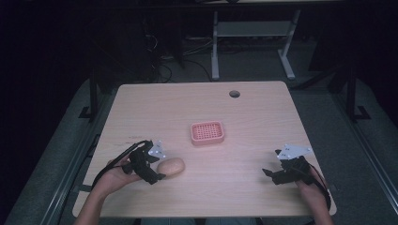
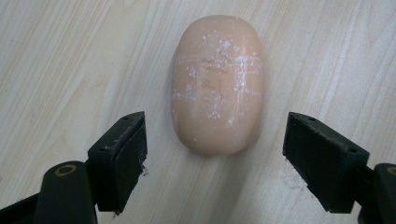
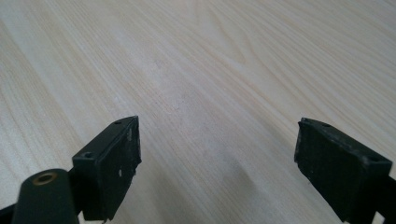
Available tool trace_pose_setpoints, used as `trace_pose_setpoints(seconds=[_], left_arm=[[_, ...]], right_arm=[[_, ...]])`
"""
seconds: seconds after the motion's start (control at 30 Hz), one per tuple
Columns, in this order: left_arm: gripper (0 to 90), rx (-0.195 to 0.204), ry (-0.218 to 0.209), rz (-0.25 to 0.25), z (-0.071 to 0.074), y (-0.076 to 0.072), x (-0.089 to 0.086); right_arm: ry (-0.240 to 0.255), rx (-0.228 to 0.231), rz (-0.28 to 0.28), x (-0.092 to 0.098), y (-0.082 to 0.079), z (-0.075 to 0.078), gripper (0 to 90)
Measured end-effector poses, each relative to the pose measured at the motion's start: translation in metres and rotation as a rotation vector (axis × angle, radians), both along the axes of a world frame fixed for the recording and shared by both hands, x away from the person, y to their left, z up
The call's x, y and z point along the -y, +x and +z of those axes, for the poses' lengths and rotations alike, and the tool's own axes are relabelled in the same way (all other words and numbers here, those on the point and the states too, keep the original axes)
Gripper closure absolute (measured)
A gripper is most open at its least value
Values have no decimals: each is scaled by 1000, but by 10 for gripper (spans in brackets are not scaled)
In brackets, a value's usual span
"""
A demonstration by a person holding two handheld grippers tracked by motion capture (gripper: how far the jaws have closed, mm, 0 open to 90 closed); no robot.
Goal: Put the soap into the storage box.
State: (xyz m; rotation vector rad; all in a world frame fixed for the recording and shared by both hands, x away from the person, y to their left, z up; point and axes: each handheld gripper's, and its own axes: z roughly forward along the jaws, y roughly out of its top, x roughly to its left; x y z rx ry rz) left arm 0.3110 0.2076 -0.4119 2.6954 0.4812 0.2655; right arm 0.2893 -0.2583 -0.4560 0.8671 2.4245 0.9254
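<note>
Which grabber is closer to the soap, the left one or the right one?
Left. The left gripper sits right at the soap, open jaws either side of its near end. The right gripper is far across the table.

- No text, label, brand, number or sign can be read in any of the views.
- On the soap point(image 2: 216, 84), seen in the left gripper view, only white scuffs and faint scored lines are found; a small mark is pressed near its middle, but it is too faint to be read.
- The grey plates point(image 1: 156, 150) on the two tools carry small dark dots in the high view; no characters can be made out on them.
</note>
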Motion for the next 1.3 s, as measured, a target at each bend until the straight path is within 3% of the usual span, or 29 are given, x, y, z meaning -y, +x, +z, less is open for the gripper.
trace_pose_setpoints(seconds=[0.87, 1.3], left_arm=[[215, -32, 8, -20, -6, 8, 16], [215, -60, 32, -20, -13, 15, 25]], right_arm=[[3, 2, 2, 0, 0, 1, 140], [3, 6, 2, 0, 0, 1, 140]])
